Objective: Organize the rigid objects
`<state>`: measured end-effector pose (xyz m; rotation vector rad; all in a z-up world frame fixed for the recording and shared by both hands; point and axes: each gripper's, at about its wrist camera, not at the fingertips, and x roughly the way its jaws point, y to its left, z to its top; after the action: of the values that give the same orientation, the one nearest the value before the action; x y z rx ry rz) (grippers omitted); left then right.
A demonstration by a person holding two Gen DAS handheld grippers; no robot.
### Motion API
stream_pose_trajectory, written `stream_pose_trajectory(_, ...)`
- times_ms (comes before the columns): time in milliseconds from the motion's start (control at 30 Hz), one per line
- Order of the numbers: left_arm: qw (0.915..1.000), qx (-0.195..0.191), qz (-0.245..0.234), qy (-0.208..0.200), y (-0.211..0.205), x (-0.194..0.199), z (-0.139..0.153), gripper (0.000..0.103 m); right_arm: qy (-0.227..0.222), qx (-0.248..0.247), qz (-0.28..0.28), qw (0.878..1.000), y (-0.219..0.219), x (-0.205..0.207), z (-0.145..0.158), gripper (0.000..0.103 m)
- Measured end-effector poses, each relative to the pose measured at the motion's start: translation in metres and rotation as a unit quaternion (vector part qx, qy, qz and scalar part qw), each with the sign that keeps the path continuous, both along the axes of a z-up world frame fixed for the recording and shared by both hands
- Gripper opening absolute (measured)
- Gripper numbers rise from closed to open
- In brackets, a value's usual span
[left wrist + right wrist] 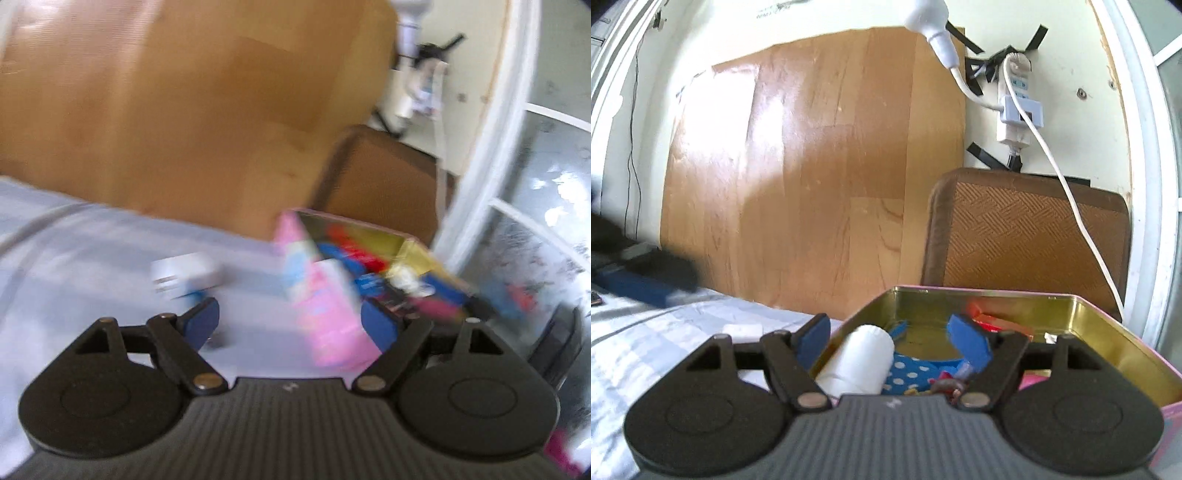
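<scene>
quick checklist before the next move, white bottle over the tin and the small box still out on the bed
1. right gripper open: ok, jaws wide, pads apart.
2. white bottle free of its pads: cannot tell, it sits between them near the left pad.
3. Bottle over the tin: ok, at its near left corner.
4. Room in the tin: ok, bare gold floor shows.
5. left gripper open and empty: ok.
6. small white box within reach on the bed: cannot tell, picture blurred.

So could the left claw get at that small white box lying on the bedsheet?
Probably yes. The left claw stands open and empty, and the small white box lies just ahead on bare bedsheet, apart from the pink tin. The picture is blurred, though.
</scene>
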<state>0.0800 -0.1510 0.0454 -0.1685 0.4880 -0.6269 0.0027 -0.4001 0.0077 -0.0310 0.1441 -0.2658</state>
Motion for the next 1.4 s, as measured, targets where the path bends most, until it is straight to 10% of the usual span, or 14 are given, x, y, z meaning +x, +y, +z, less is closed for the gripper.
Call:
stream_pose_trajectory(200,0.9899,0.079,0.116,0.014,0.086,-0.006,-0.036,0.086,-0.027,-0.019,-0.013,0.999,0.012,-0.001,-0.001,0.074)
stream_pose_trajectory(500,0.9783,0.078,0.191,0.023,0.158,0.009,-0.052,0.085,-0.019,0.044,0.02,0.999,0.035,-0.007,0.013,0.074)
stream_pose_trajectory(833,0.9861,0.038,0.157,0.038,0.168,0.013,-0.067,0.085,0.094,0.028,0.118,0.988,0.12,0.067,0.01,0.07)
stream_pose_trajectory(1133,0.9899,0.022,0.135,0.038,0.168,0.014,-0.069,0.084,0.226,0.088,0.095,0.965,0.082,0.218,-0.023,0.074)
stream_pose_trajectory(1200,0.9902,0.022,0.133,0.037,0.168,0.015,-0.069,0.084,0.229,0.13,0.115,0.958,0.077,0.226,-0.024,0.061)
stream_pose_trajectory(1400,0.9907,0.015,0.129,0.041,0.17,0.015,-0.069,0.084,0.247,0.083,0.208,0.943,0.116,0.191,-0.023,0.06)
